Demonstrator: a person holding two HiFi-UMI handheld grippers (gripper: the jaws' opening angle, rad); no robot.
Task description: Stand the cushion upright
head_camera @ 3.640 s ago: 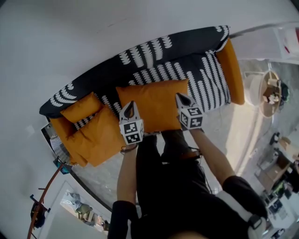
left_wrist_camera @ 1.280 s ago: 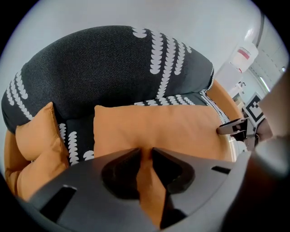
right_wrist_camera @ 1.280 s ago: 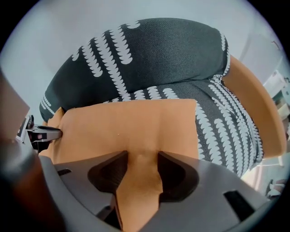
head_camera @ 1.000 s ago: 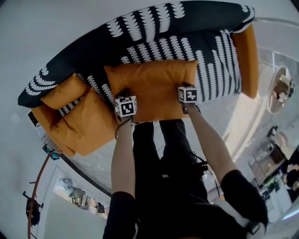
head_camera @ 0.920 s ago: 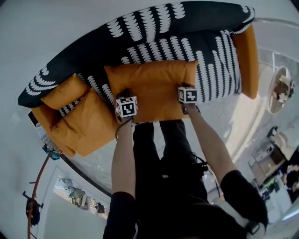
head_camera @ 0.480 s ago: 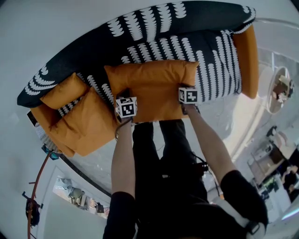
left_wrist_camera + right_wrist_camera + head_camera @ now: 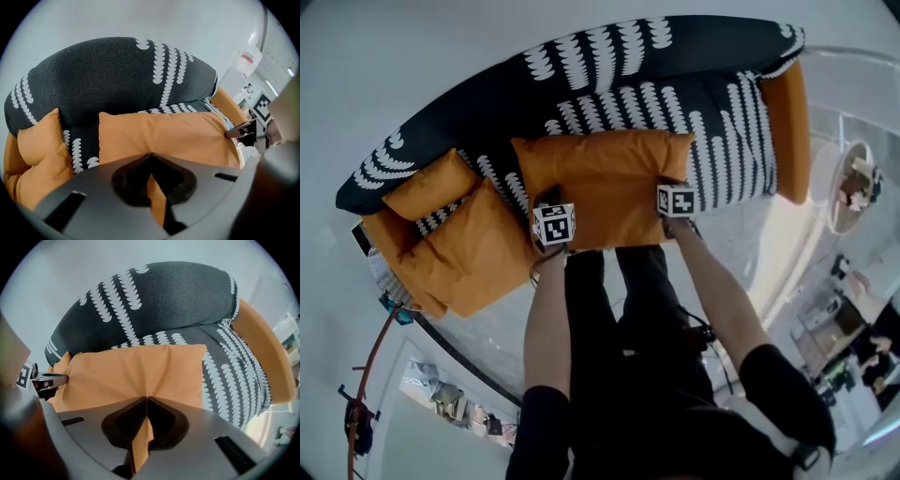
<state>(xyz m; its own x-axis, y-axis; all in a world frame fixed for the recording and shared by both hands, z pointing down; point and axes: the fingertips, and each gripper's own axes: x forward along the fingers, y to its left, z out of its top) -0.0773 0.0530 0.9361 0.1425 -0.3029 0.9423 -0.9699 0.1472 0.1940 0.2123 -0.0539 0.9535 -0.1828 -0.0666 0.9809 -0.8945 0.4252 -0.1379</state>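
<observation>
An orange cushion (image 7: 602, 180) lies flat on the seat of the black sofa (image 7: 609, 70), which has a white pattern. My left gripper (image 7: 547, 201) stands at the cushion's near left edge and points steeply down. Its jaws have just been closing, and the left gripper (image 7: 151, 157) is shut on a fold of the cushion (image 7: 164, 133). My right gripper (image 7: 668, 184) is at the near right edge. It has also just been closing, and the right gripper (image 7: 146, 400) now pinches a pleat of the cushion (image 7: 133, 371).
Two more orange cushions (image 7: 464, 248) are piled at the sofa's left end. An orange armrest (image 7: 787, 127) closes the right end. A round side table (image 7: 848, 187) with small items stands to the right. The person's dark-clad legs (image 7: 619, 300) are against the sofa's front.
Since the earliest frame both grippers have come down from above the cushion to its near edge. Over the last second the hands have hardly shifted.
</observation>
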